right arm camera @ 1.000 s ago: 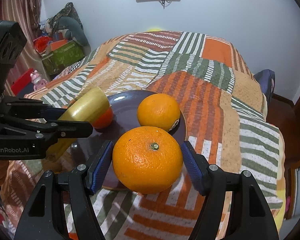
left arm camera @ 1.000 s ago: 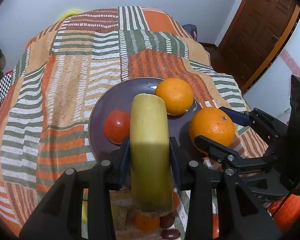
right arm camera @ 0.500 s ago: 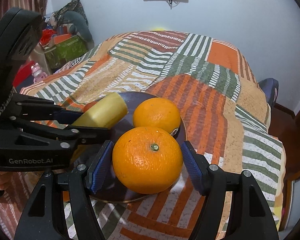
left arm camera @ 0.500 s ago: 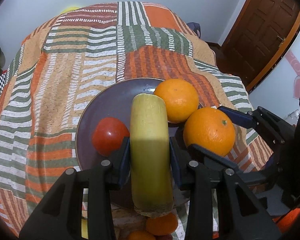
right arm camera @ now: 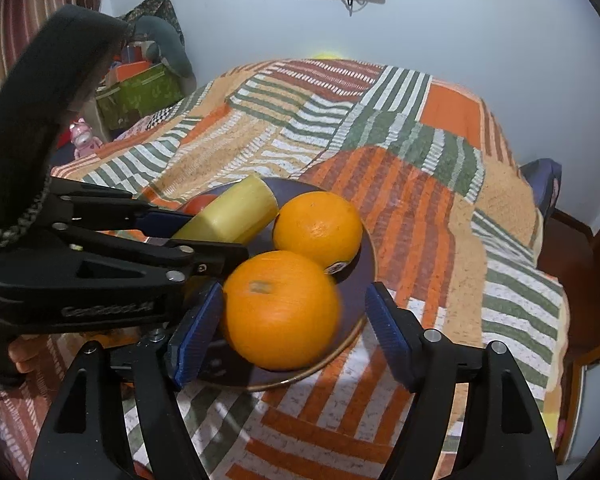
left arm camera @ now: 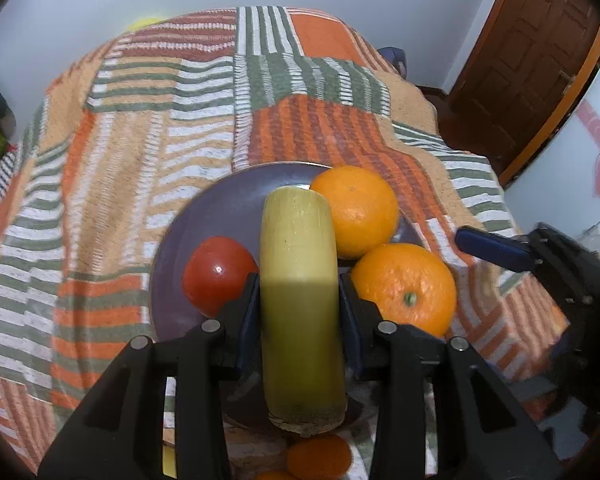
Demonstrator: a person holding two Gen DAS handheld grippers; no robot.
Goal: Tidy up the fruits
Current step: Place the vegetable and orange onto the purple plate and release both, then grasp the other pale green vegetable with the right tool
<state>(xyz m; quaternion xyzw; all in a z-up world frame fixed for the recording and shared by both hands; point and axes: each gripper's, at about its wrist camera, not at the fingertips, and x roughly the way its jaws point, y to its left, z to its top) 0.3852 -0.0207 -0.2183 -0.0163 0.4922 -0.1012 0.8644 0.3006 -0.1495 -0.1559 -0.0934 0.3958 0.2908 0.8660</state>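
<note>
A dark purple plate (left arm camera: pixel 220 208) lies on the striped bedspread and holds a red tomato (left arm camera: pixel 216 272) and two oranges. My left gripper (left arm camera: pixel 300 312) is shut on a yellow-green cut stalk (left arm camera: pixel 298 280), held over the plate between the tomato and the oranges. My right gripper (right arm camera: pixel 288 320) has its jaws spread. The near orange (right arm camera: pixel 280 308) sits on the plate rim between them, a gap beside the right pad. The far orange (right arm camera: pixel 318 228) lies behind it. The stalk also shows in the right wrist view (right arm camera: pixel 236 212).
The striped bedspread (left arm camera: pixel 140 120) covers the whole bed. More small orange fruits (left arm camera: pixel 320 456) lie below the plate's near edge. A wooden door (left arm camera: pixel 532 60) stands at right; a green box (right arm camera: pixel 140 92) and toys lie left of the bed.
My right gripper has opened and let the near orange down onto the plate rim. My left gripper has carried the stalk further over the plate.
</note>
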